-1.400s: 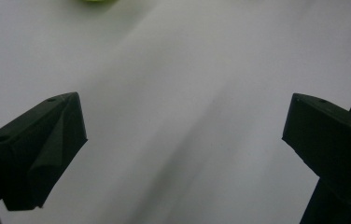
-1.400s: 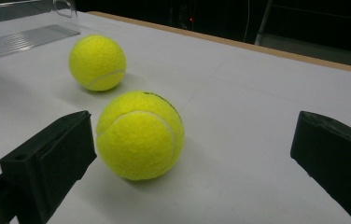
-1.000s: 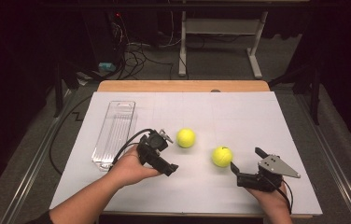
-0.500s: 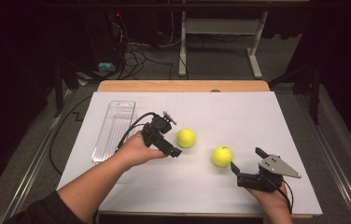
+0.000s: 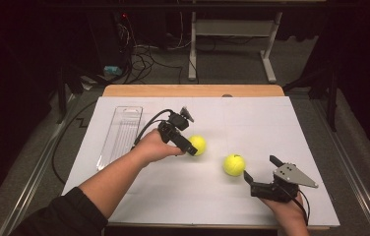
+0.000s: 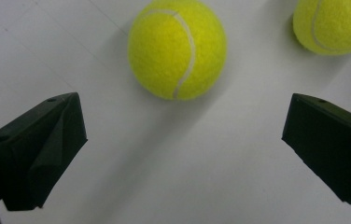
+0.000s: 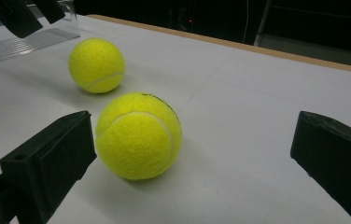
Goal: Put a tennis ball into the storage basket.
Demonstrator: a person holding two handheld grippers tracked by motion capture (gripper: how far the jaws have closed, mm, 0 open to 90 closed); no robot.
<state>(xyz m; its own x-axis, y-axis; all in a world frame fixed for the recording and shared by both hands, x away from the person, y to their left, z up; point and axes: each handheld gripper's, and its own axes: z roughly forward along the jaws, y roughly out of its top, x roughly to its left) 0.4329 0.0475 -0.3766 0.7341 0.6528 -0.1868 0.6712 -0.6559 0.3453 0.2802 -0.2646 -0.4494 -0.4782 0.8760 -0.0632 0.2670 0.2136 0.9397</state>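
From the high view, the left gripper point(image 5: 191, 149) has moved forward across the white table point(image 5: 252, 123) over the last second, from a spot near the clear plastic tray point(image 5: 121, 135) to just beside the nearer ball point(image 5: 197, 145), which now lies at the gripper's 3 o'clock. My guess is it's lining up to grab that ball. The right gripper point(image 5: 261, 173) hasn't shifted; the second ball point(image 5: 234, 164) sits at its 10 o'clock, close by but apart.

In the left gripper view, the jaws stand wide apart and empty, the fuzzy yellow ball point(image 6: 177, 49) at 12 o'clock beyond the tips, its white curved seam clear; the other ball point(image 6: 334, 25) peeks in at 2 o'clock.

In the right gripper view, the jaws are also spread with nothing held (matte black, blocky pads). A felt-covered ball point(image 7: 138, 135) rests against nothing, just ahead of the left jaw; the farther ball point(image 7: 97, 65) lies at 11 o'clock beside the ribbed tray point(image 7: 19, 44).
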